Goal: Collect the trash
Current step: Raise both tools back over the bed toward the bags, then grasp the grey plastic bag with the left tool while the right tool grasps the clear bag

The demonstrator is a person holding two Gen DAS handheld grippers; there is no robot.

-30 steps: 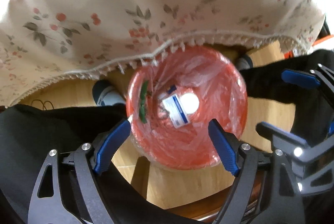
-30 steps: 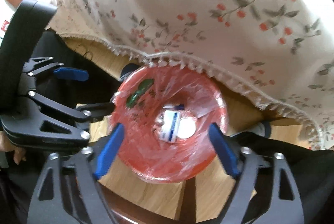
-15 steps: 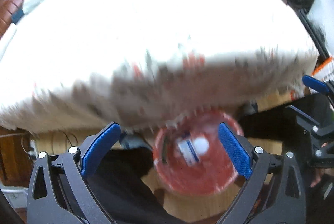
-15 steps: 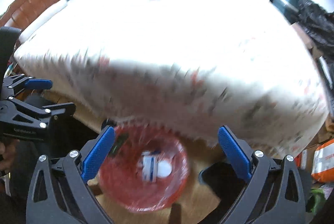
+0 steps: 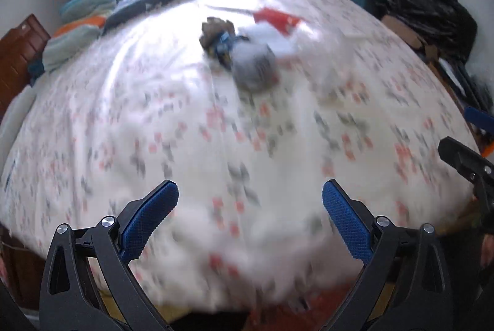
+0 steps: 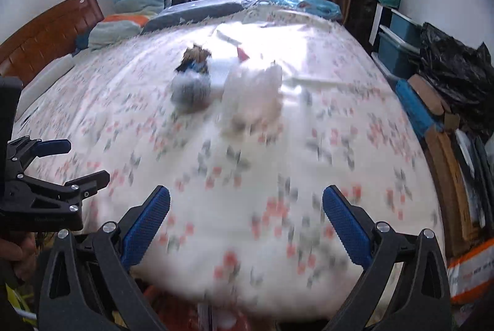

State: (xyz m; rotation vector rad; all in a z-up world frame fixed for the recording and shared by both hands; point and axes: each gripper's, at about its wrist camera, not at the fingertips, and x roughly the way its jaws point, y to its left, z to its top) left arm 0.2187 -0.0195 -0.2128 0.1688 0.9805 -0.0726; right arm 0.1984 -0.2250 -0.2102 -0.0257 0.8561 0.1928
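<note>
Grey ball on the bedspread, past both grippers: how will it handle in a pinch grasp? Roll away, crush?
The grey ball looks rounded, so a nudge may roll it, though the soft bedspread should damp that. Its mottled surface suggests crumpled material: probably light and crushable. Motion blur hides detail, so that is uncertain.

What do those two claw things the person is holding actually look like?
The left gripper and right gripper look alike: black plastic frames with triangular cut-outs and silver screw heads. Each has two jaws faced with blue, finely textured pads. No cables or sleeves are visible.
</note>
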